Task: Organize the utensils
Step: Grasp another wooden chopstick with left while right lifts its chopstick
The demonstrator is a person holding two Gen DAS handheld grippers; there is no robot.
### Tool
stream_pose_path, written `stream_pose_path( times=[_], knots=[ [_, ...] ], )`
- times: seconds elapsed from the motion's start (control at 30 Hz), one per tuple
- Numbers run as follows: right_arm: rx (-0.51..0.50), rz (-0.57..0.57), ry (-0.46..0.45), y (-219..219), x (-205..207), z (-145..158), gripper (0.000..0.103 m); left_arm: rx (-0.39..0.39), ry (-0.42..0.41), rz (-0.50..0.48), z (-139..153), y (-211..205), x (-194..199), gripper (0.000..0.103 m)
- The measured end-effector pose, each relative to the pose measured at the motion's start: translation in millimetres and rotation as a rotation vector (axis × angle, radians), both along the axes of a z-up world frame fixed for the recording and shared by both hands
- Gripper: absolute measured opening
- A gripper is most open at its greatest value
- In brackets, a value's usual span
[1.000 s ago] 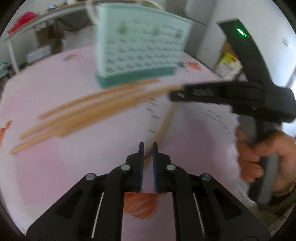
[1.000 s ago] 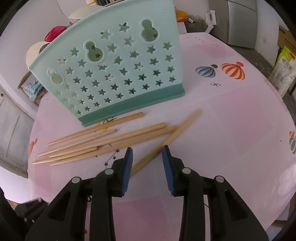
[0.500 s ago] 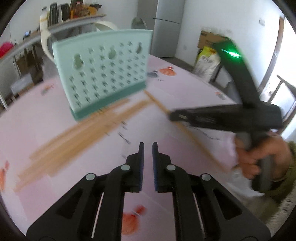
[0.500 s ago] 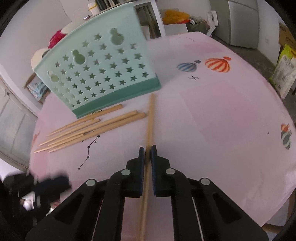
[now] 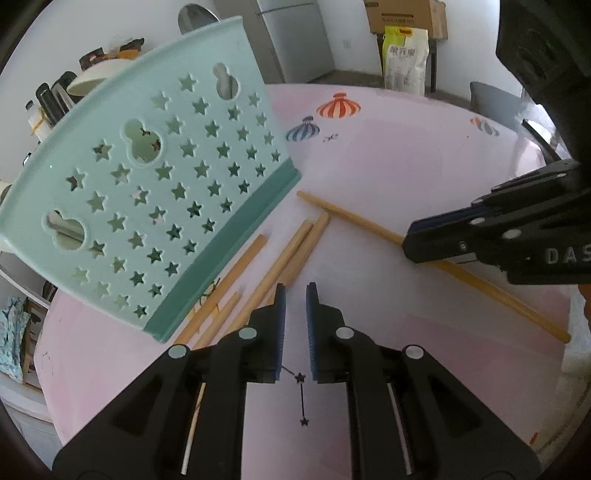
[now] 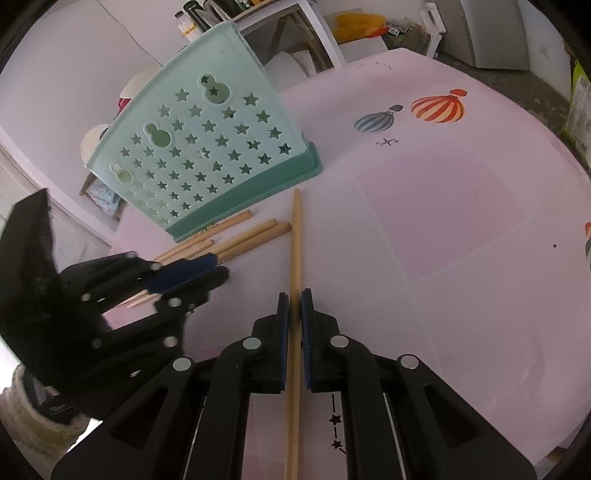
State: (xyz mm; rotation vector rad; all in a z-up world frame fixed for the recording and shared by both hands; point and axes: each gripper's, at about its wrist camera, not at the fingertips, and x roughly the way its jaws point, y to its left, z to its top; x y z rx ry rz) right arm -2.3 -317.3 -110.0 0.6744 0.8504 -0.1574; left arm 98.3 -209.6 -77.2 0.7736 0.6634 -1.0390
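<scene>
On the pink tabletop (image 6: 443, 206), my right tongs (image 6: 295, 306) clamp one chopstick (image 6: 295, 236); my left tongs (image 5: 294, 295) are opening, nothing between them.

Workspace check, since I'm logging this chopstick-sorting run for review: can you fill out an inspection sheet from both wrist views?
Surface: pink tablecloth with hot-air balloon prints.
Job's things: mint star-cut utensil holder standing on the cloth; a bundle of loose chopsticks lying at its base; one single chopstick apart from them, its far tip close to the holder's base.
Clutter: nothing seen on the table.
Grippers: right gripper shut on the single chopstick; left gripper jaws opening, nothing between them, over the near ends of the bundle.
Cables: nothing seen.
Surroundings: fridge, cardboard box, bag, shelf with bottles.
</scene>
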Motion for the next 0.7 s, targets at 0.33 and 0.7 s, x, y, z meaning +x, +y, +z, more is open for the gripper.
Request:
stream_pose_path(
  times=[0.33,0.7],
  knots=[
    [0.065,0.018,-0.038,-10,-3,-6,0.007,0.037,0.019,-0.013,1,-5,10,0.026],
    [0.090,0.038,-0.052,-12,-2,-8,0.007,0.069,0.298,0.072,3,2,21,0.020]
  ],
)
